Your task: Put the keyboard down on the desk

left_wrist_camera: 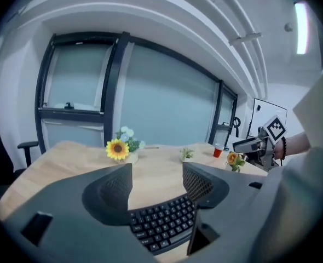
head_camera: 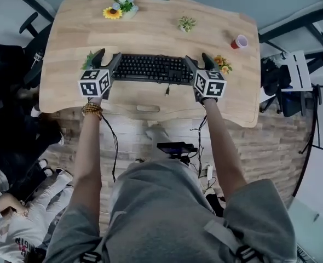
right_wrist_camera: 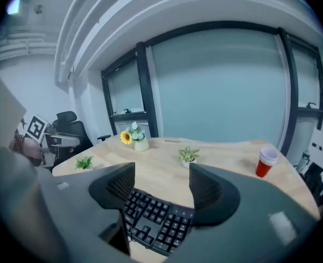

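Observation:
The black keyboard lies flat on the wooden desk near its front edge, with its cable trailing toward me. My left gripper stands open at the keyboard's left end, its inner jaw over that end. My right gripper stands open at the right end in the same way. In the left gripper view the keys show low between the spread jaws of the left gripper. In the right gripper view the keyboard sits below the wide gap of the right gripper. Neither gripper pinches it.
A sunflower vase and a small potted plant stand at the desk's back. A red cup is at the far right, orange flowers beside my right gripper, a green sprig beside my left. An office chair stands to the left.

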Motion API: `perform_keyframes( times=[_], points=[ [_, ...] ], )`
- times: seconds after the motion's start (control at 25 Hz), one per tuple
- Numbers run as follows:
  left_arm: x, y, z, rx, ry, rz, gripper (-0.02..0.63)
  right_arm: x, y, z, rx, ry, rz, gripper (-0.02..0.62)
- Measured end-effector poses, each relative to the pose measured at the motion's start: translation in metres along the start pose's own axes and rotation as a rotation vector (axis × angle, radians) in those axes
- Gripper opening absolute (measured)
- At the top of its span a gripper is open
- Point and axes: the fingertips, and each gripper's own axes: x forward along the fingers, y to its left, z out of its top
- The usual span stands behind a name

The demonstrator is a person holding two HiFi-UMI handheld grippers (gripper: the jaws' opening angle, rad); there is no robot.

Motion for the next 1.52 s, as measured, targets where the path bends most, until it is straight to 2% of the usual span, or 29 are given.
perform_keyframes(
  times=[0.4, 0.68, 0.92, 1.16, 1.24, 1.32, 1.52],
  points=[
    [-0.072, -0.048, 0.142, 0.162, -0.285, -0.014, 0.287, -0.067, 0.063, 0.134, -0.146, -0.277, 0.029, 0.319],
    [-0.150, -0.088, 0.192, 0.266, -0.469, -0.007, 0.285, -0.141, 0.126, 0.182, -0.275, -0.443, 0.066, 0.319],
    [-0.214, -0.121, 0.200, 0.318, -0.562, 0.002, 0.275, -0.204, 0.171, 0.191, -0.344, -0.542, 0.080, 0.319],
    [-0.273, -0.143, 0.183, 0.315, -0.622, 0.033, 0.235, -0.257, 0.214, 0.173, -0.382, -0.596, 0.073, 0.312],
    [-0.291, -0.149, 0.174, 0.316, -0.637, 0.046, 0.210, -0.274, 0.228, 0.163, -0.401, -0.613, 0.064, 0.278],
    [-0.308, -0.156, 0.165, 0.315, -0.649, 0.050, 0.195, -0.290, 0.240, 0.152, -0.416, -0.624, 0.055, 0.276],
    [-0.349, -0.171, 0.140, 0.299, -0.679, 0.056, 0.158, -0.329, 0.265, 0.120, -0.403, -0.647, 0.035, 0.217]
  ],
)
